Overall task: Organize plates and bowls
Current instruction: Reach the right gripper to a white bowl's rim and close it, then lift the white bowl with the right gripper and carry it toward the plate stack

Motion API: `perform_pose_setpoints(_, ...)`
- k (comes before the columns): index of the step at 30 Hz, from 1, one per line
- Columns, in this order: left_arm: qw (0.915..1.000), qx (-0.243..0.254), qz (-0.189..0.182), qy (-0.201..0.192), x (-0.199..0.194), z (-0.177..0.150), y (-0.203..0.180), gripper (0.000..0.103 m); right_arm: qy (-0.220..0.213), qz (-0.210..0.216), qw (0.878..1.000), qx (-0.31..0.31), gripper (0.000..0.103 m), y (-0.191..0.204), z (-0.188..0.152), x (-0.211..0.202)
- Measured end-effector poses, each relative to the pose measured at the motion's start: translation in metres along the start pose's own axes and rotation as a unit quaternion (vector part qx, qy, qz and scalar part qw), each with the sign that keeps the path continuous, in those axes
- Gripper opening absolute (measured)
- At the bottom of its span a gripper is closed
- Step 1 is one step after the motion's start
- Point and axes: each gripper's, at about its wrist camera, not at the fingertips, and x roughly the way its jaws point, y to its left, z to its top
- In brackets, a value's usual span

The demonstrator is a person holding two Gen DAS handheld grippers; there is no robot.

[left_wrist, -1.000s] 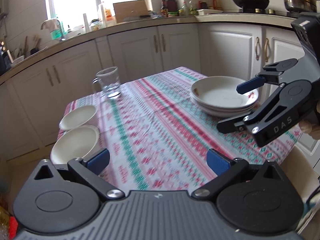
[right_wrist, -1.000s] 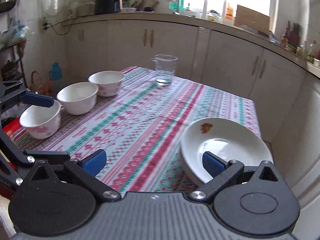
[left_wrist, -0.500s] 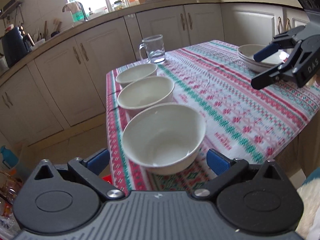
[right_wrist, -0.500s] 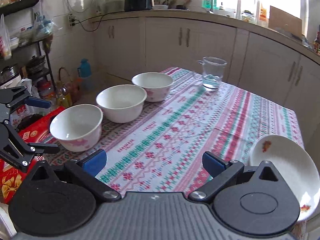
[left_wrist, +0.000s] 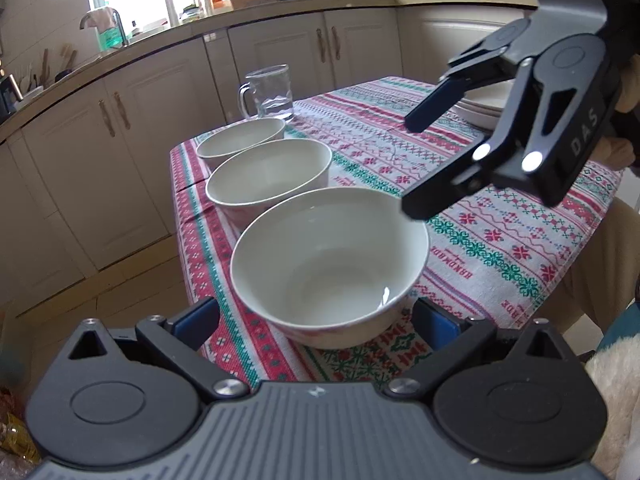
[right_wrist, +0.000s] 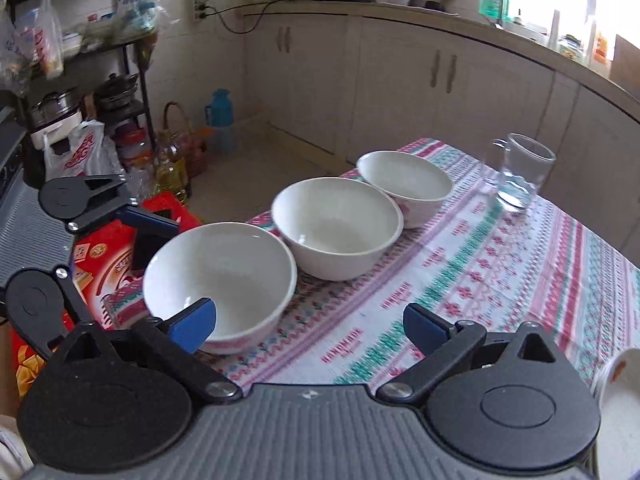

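Left gripper [left_wrist: 316, 316]: jaws wide, holding nothing, blue pads flanking the base of the nearest bowl [left_wrist: 332, 264] without clear contact. Right gripper [left_wrist: 414, 164]: also spread wide and empty, lower finger hovering just above that bowl's far rim; touching or a hair apart, cannot tell. From the right wrist view, left pad in front of the same bowl's near wall, right pad over bare tablecloth [right_wrist: 500, 276].

Nearest bowl at the table's corner, close to the edge. Middle bowl [left_wrist: 270, 176] just behind, rims near touching; far bowl [left_wrist: 242, 140] next in the row, then a glass mug [left_wrist: 270, 92] with a little water. Stack of plates [left_wrist: 482, 110] across the table, partly hidden behind the right gripper.

Handling, judged: glazed ceramic, rigid, moderately heavy, smooth and likely slippery against the pads; chips or breaks if knocked or dropped. Best hold probably a pinch over the rim, one pad inside, one outside the wall. Nesting into the middle bowl calls for a gentle set-down; floor drop right beside.
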Motion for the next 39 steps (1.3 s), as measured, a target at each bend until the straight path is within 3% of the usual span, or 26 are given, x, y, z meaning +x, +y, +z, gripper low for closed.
perform_pose_setpoints(3,0.9999,-0.002,-0.011,-0.003,0.002,0.000,0.002,0.100,0.006,0.012,1.000,-0.010,0.099,0.008,0.005,0.008)
perform_pose_setpoints(6,0.9998,-0.003,-0.020,-0.006,0.003,-0.001,0.003,0.099,0.016,0.031,0.999,-0.008,0.086,0.011,0.008,0.016)
perform_pose_setpoints(10,0.9995,-0.004,-0.031,-0.006,0.005,0.000,0.004,0.092,0.025,0.042,0.999,-0.007,0.079,0.014,0.009,0.025)
perform_pose_setpoints(19,0.9992,-0.007,-0.039,-0.008,0.006,0.000,0.007,0.091,0.045,0.076,0.996,0.008,0.061,0.012,0.008,0.033)
perform_pose_setpoints(39,0.9989,0.011,-0.046,-0.003,0.006,0.017,-0.004,0.091,0.029,0.076,0.996,0.027,0.061,0.003,0.001,0.017)
